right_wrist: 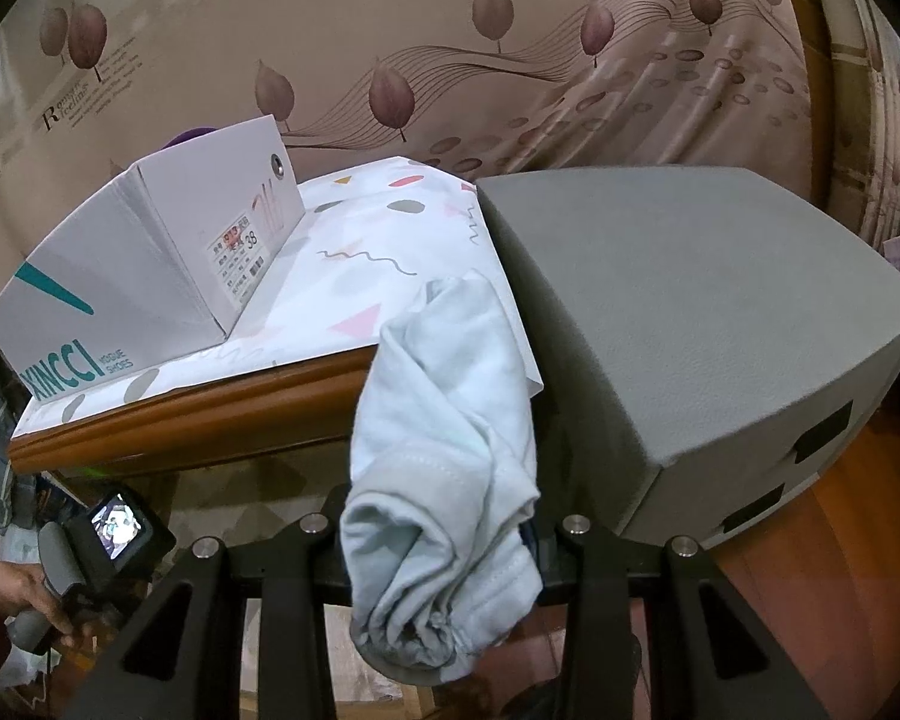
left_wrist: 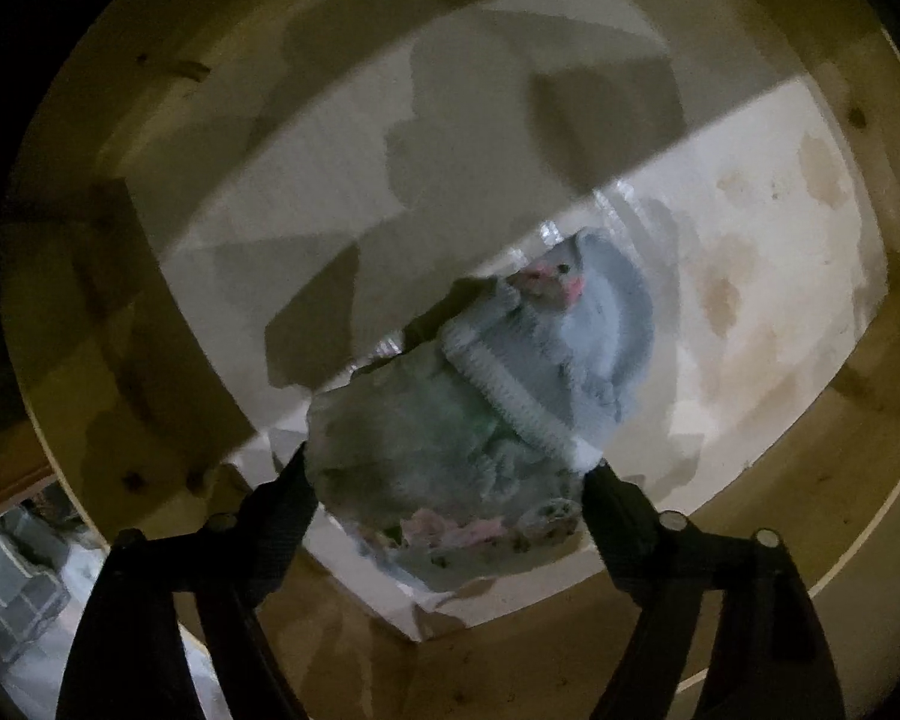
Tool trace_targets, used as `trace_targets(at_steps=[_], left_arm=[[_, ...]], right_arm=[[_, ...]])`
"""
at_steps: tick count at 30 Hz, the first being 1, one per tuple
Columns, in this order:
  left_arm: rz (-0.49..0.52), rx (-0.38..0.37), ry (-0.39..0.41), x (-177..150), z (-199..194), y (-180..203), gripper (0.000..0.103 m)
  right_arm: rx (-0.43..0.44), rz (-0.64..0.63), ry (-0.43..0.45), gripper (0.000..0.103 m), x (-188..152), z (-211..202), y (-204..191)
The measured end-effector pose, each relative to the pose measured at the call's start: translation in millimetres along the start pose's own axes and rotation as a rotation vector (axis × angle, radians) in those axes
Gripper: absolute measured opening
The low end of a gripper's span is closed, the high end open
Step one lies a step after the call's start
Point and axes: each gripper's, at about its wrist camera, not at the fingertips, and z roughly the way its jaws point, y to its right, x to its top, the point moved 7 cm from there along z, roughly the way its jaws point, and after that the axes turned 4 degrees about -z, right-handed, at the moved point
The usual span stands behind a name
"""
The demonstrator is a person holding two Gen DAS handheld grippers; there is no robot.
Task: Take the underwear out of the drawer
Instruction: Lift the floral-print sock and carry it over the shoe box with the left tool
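The left tongs (left_wrist: 444,474) point down into the dim wooden drawer (left_wrist: 150,276), jaws spread and released — a crumpled bundle of underwear (left_wrist: 450,420) lies on the pale drawer liner (left_wrist: 750,276) between the tips, stretching away toward 1 o'clock. The right tongs (right_wrist: 444,528) are clenched on a pale blue garment (right_wrist: 444,420) held beside the tabletop (right_wrist: 198,402). On the tabletop, a shoebox (right_wrist: 132,276) at 10 o'clock, a grey box (right_wrist: 690,312) at 3 o'clock.

two grippers, one drawer (left_wrist: 150,276), two folded underwear (left_wrist: 426,444) in it, one shoebox (right_wrist: 132,294), one grey box (right_wrist: 690,324).
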Motion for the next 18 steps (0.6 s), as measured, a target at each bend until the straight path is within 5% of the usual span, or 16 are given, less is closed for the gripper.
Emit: trace_targets(at_steps=[4, 9, 18], left_arm=[[-0.019, -0.053, 0.014, 1.9, -3.1, -1.5, 0.047], [-0.037, -0.055, 0.035, 2.5, -5.1, -5.2, 0.03], [-0.088, -0.025, 0.117, -21.1, -33.0, 3.9, 0.021]], right_arm=[[0.005, -0.003, -0.007, 0.037, -1.0, 1.3, -1.6], [0.008, -0.01, -0.008, 0.037, -0.7, 1.6, -4.6], [0.015, -0.006, -0.005, 0.037, -0.2, 0.8, -6.2]])
